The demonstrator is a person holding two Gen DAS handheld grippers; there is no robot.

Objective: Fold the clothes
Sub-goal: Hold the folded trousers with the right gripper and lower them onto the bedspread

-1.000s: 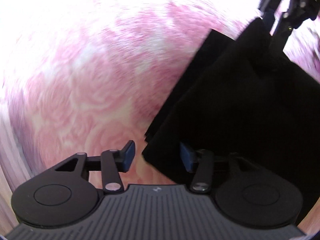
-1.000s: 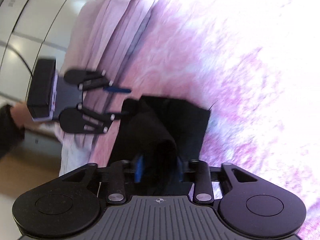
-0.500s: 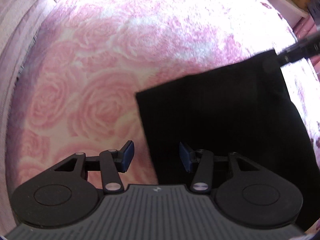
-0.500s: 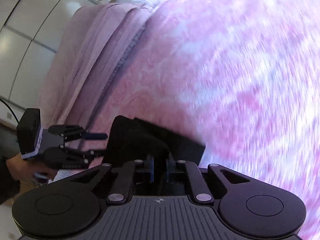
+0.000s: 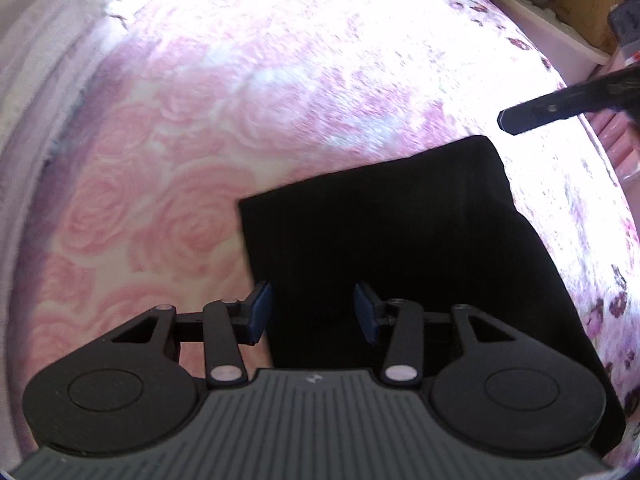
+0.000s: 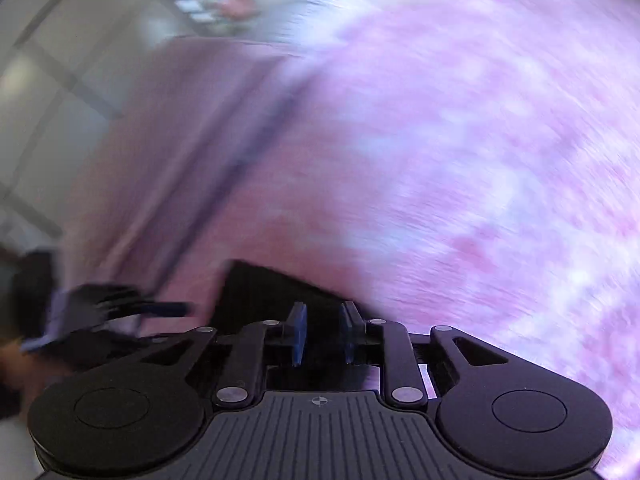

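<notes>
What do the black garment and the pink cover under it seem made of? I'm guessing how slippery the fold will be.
Black garment: looks like a soft, matte knit or cotton-type cloth; it shows no sheen and lies flat with limp edges, though the weave is too dark to see. Pink cover: seems a plush fleece, with embossed rose shapes and a fuzzy nap.

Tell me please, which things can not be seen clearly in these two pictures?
- Black garment: in the left wrist view its near edge is hidden behind the left gripper; type of clothing unclear.
- Right gripper: in the left wrist view only one finger shows, the rest cut off by the edge.
- Right wrist view: motion blur smears the pink bedspread and the room behind.
</notes>
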